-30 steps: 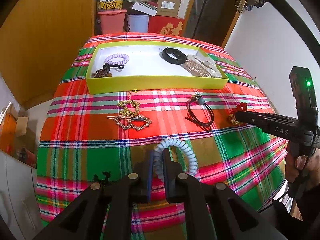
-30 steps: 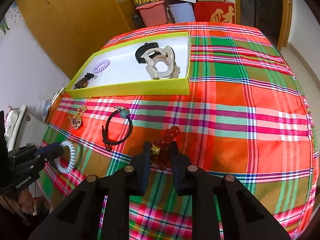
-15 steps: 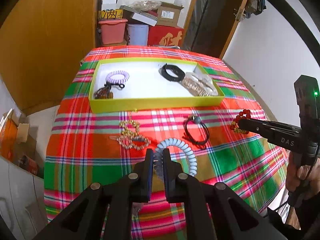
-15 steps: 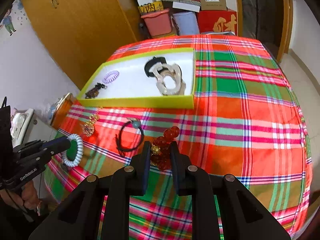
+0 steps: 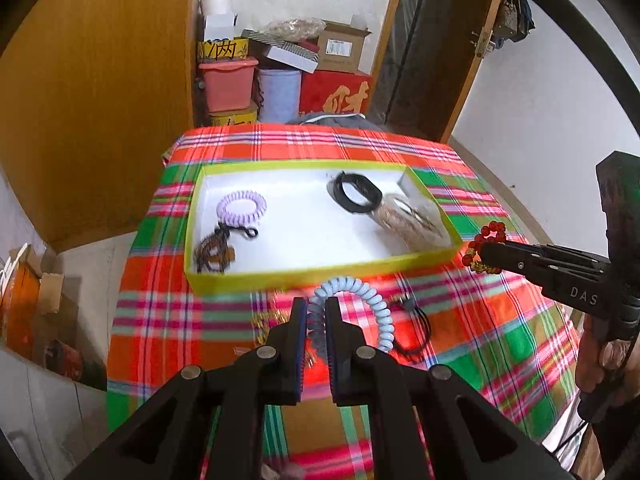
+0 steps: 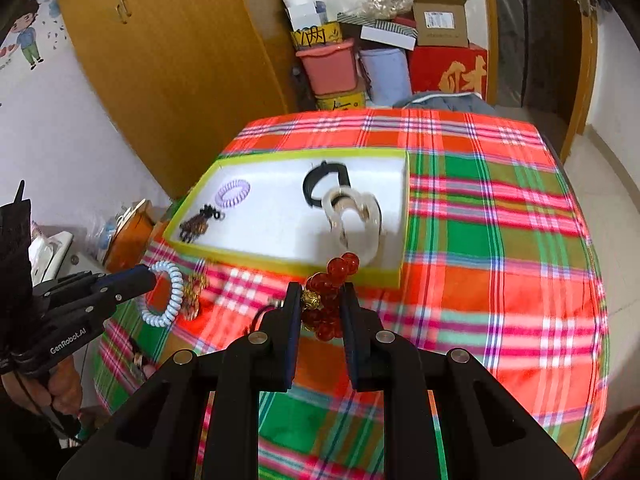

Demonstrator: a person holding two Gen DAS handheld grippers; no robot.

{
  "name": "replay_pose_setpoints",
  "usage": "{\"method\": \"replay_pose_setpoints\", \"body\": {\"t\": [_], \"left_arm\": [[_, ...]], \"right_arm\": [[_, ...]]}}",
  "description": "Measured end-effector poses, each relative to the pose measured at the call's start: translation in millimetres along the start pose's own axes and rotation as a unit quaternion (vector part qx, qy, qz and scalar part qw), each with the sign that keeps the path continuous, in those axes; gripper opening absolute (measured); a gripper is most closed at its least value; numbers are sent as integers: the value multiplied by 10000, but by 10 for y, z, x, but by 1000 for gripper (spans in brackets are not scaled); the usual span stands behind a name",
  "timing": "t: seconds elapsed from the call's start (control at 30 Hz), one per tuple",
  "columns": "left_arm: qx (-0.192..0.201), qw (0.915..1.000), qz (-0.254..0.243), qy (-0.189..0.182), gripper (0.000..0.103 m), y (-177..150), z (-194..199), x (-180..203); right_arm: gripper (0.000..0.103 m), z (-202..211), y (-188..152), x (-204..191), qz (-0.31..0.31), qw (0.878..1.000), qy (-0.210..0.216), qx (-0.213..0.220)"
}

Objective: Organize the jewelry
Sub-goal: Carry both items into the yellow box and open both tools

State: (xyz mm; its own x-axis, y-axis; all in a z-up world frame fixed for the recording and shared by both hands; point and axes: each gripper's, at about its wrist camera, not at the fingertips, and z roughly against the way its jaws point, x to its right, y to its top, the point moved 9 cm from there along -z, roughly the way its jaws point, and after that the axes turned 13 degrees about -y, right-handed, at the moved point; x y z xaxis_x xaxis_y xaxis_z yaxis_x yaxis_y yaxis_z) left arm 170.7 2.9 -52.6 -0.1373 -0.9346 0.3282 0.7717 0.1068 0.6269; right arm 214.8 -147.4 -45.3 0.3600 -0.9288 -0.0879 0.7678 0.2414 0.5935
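Observation:
My left gripper (image 5: 316,312) is shut on a pale blue spiral hair tie (image 5: 360,300), held above the plaid tablecloth just short of the yellow-rimmed tray (image 5: 320,274). My right gripper (image 6: 320,304) is shut on a red bead bracelet (image 6: 328,296) with a gold bead, near the tray's front right corner (image 6: 384,272). The same bracelet (image 5: 484,244) and the right gripper (image 5: 482,250) also show in the left wrist view. Inside the tray lie a lilac spiral tie (image 5: 241,205), a brown beaded piece (image 5: 212,252), a black band (image 5: 354,194) and a clear hair claw (image 6: 356,220).
On the cloth in front of the tray lie a black hair tie (image 5: 416,320) and gold chain jewelry (image 6: 194,288), partly hidden. Behind the table stand stacked boxes and bins (image 5: 280,76), with a wooden wardrobe (image 5: 100,92) at left. A hand (image 6: 64,384) grips the left tool.
Both grippers rose and moved toward the tray, each still carrying its item. The hair tie and the bracelet now hang close to the tray's front rim.

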Motion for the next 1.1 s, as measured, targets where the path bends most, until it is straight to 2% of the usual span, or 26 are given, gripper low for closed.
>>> {"method": "replay_pose_setpoints", "body": {"t": [0.27, 0.6, 1.1], "left_arm": [[100, 9999, 81, 102, 9, 349, -183, -206], [10, 9998, 165, 123, 9, 569, -550, -410], [-350, 9987, 333, 170, 9, 479, -1050, -654]], "right_arm": [[19, -204, 381, 55, 20, 9999, -69, 108], [19, -641, 796, 125, 119, 9997, -216, 83], [20, -1319, 776, 229, 110, 9984, -294, -465]]}}
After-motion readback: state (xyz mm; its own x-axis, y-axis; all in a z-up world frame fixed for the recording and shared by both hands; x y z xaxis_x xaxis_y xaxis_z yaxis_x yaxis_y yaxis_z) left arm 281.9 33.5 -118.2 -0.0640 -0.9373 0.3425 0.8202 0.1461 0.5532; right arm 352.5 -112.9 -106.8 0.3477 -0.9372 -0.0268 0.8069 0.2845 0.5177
